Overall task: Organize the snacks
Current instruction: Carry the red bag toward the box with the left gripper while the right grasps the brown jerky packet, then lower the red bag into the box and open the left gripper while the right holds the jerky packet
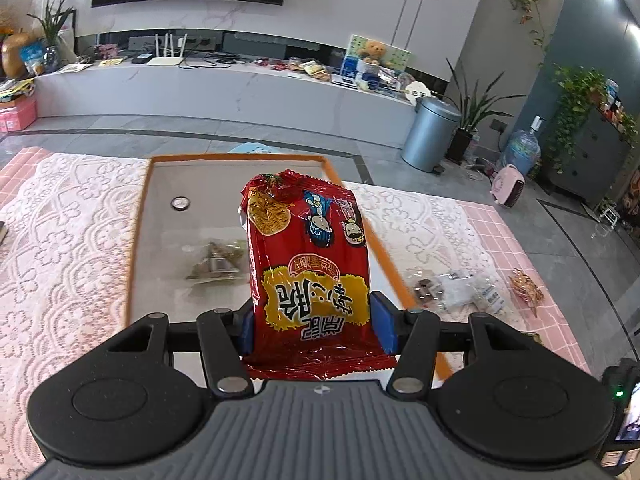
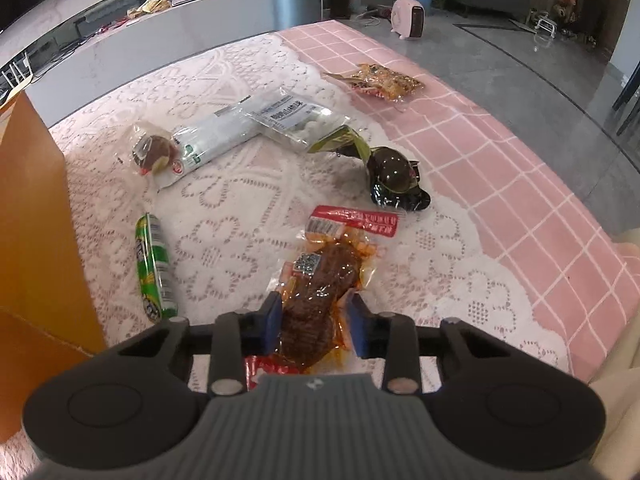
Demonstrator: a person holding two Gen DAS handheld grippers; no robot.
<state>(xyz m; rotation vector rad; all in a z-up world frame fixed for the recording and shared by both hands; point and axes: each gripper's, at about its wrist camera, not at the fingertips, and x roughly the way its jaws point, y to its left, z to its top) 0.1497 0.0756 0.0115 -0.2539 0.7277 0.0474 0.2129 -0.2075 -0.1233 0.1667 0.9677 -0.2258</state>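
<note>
**Both grippers on snacks at the orange box**

The left gripper (image 1: 316, 326) tilts forward and down over the open orange box (image 1: 138, 216), its blue pads (image 1: 383, 322) clamped on the sides of a red noodle packet (image 1: 310, 276). The packet stands up between the fingers, held above the box's grey floor, where a clear snack bag (image 1: 218, 260) and a small round object (image 1: 180, 203) already lie.

The right gripper (image 2: 314, 328) points steeply down at the lace tablecloth (image 2: 224, 208), just beside the box's outer wall (image 2: 36, 208). A clear pouch of brown meat (image 2: 320, 284) lies between its pads (image 2: 272, 324), which look to be pressing its edges; the pouch seems to rest on the cloth.

Loose on the cloth beyond it: a green sausage (image 2: 154, 268), a dark green packet (image 2: 394, 178), a white packet (image 2: 256, 124), a brown snack (image 2: 154, 152), and an orange packet (image 2: 380, 82) on the pink check.
</note>
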